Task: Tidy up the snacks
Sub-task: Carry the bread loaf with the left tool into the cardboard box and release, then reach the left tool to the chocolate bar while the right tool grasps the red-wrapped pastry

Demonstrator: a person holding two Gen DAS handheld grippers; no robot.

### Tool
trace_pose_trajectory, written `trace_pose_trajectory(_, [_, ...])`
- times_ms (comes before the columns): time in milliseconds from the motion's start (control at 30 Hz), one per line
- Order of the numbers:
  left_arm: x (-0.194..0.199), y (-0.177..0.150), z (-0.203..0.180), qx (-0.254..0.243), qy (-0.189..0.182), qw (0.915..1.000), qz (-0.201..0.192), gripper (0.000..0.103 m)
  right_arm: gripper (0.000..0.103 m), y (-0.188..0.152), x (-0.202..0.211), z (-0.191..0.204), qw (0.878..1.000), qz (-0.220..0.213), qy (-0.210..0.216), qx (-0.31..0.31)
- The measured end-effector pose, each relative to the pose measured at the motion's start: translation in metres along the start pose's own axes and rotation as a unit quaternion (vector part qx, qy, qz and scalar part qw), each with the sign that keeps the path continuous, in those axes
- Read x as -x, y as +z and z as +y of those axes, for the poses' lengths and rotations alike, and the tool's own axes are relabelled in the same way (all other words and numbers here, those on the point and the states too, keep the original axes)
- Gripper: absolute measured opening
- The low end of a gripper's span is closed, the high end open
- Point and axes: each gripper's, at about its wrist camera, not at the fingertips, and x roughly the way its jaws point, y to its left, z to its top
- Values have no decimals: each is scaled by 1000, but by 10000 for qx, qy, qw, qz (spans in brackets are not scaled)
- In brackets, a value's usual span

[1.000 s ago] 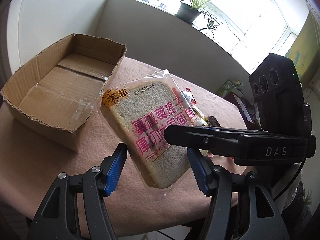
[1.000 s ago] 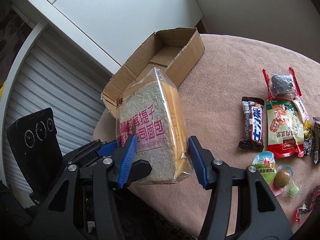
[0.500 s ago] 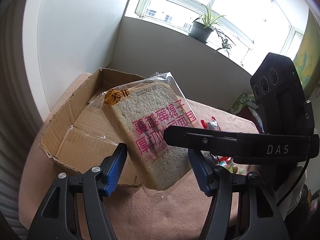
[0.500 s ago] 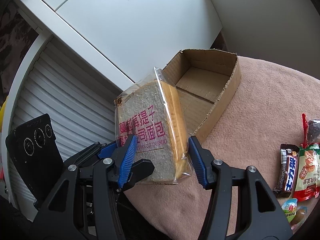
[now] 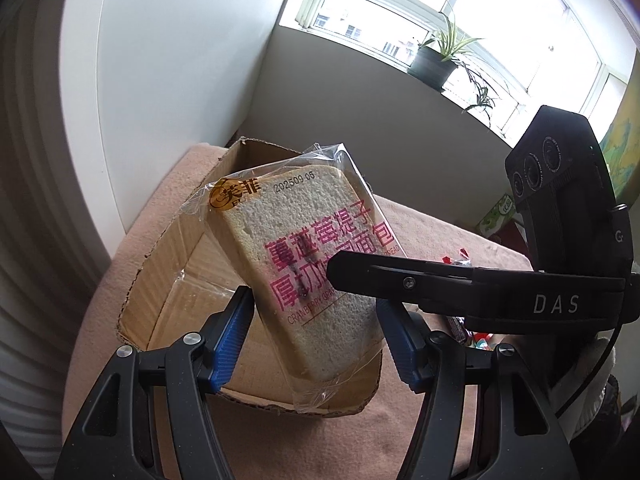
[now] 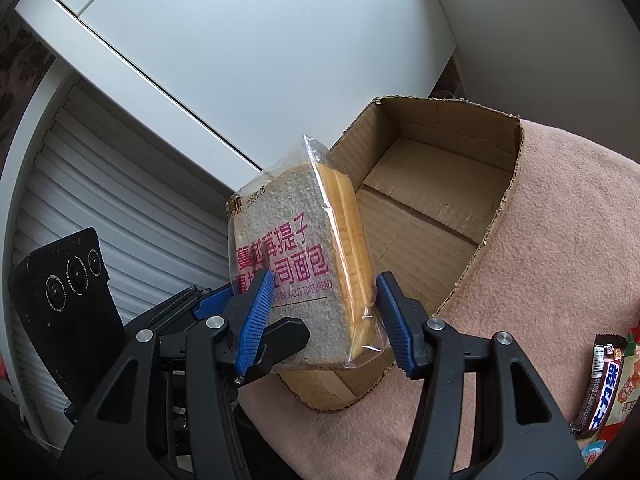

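Note:
A clear bag of sliced bread (image 5: 308,264) with pink lettering hangs in the air over the near end of an open cardboard box (image 5: 192,268). My left gripper (image 5: 314,334) and my right gripper (image 6: 322,318) both close on the bag's lower part from crossing directions. In the right wrist view the bread (image 6: 296,264) stands upright, its crust edge toward the box (image 6: 436,208). The right gripper's black arm crosses the bag in the left wrist view (image 5: 472,288). The box looks empty.
The box sits on a pink cloth-covered table (image 6: 560,248) near its left edge. Wrapped snacks, among them a chocolate bar (image 6: 600,388), lie on the cloth at the right. A white wall and a shutter (image 6: 100,220) stand behind; a potted plant (image 5: 436,60) sits on the sill.
Both grippers have carried the bread bag left, from above the cloth to above the near end of the box. The box now sits closer and more central in both views.

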Motion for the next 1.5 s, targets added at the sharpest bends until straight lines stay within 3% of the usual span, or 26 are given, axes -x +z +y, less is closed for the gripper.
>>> trace_pose_trajectory(67, [-1,1,3,46,31,10000,10,63,58,-4,8,-1,9999,-47,-119,0])
trace_pose_trajectory(200, [-1,0,6,66,132,9999,-29,61,74,-7,18,0,9993,-194,-330,22])
trace_pose_trajectory(633, [17,1,-12,-172,97,9995,-258,61,75,-26,87,-18,9932,-690,-938,79])
trace_pose_trajectory(733, [21,-1,-29,-326,-38,9990,-311,61,84,-46,122,-30,9888,-936,-1163,-64])
trace_pose_trajectory(900, [18,-11,-64,-567,-251,9978,-235,61,85,-89,185,-55,9752,-1384,-1688,-377])
trace_pose_trajectory(1167, [-5,-38,-106,-763,-571,9953,172,63,85,-170,255,-106,9408,-1722,-2703,-1108])
trace_pose_trajectory(1300, [-22,-45,-122,-827,-644,9938,380,63,85,-202,263,-131,9193,-1610,-3339,-1324])
trace_pose_trajectory(1500, [-56,-47,-143,-919,-618,9913,717,63,85,-223,258,-171,9135,-1396,-3386,-1773])
